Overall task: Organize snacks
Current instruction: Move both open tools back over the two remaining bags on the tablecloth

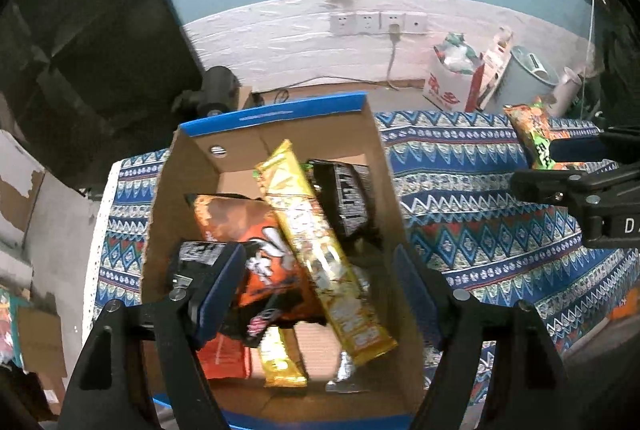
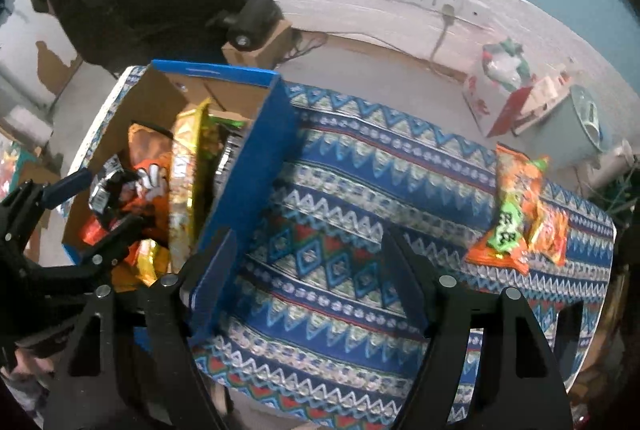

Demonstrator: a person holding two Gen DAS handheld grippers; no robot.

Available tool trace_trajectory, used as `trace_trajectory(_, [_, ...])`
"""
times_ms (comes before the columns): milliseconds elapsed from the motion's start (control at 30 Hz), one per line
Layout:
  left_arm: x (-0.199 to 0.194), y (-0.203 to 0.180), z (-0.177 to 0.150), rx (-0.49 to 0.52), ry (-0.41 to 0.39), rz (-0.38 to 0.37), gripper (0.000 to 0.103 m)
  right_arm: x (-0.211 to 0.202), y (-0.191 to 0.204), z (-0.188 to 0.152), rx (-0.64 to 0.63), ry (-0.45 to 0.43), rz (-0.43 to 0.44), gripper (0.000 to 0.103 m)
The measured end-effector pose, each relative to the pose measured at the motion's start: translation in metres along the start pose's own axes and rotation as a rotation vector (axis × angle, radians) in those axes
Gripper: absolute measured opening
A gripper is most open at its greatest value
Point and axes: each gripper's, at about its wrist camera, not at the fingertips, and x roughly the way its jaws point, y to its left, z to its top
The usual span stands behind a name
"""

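Snacks piled in a cardboard box (image 1: 372, 157) with blue edges, seen from the left wrist. Long gold packet (image 1: 320, 250) lying slantwise on top, over an orange bag (image 1: 256, 242), beside a black packet (image 1: 346, 193); a smaller gold bar (image 1: 280, 358) near the bottom. Left gripper (image 1: 320, 294) hanging just above the pile, spread wide, gripping nothing. Box resting on a patterned cloth (image 1: 480, 197). Far right, an orange-and-green packet (image 1: 532, 133) on the cloth, partly hidden by the right gripper's dark frame.

From the right wrist: same box (image 2: 248, 165) at left on the cloth (image 2: 360, 189), gold packet (image 2: 186, 181) standing out of it. Right gripper (image 2: 316, 282) released — fingers apart over bare cloth, left finger just beside the box's blue wall. Orange-and-green packet (image 2: 516, 205) lying well apart, near the cloth's far right end, with a second orange packet (image 2: 554, 230) touching it. Left gripper (image 2: 92, 205) at the box, over the snacks.
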Motion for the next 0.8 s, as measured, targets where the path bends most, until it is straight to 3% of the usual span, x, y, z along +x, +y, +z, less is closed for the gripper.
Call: trace_trajectory(800, [0.000,-0.113,0.016,0.171,0.015,-0.036,0.078,-0.028,-0.130,-0.053,0.202,-0.035,-0.063,0.074])
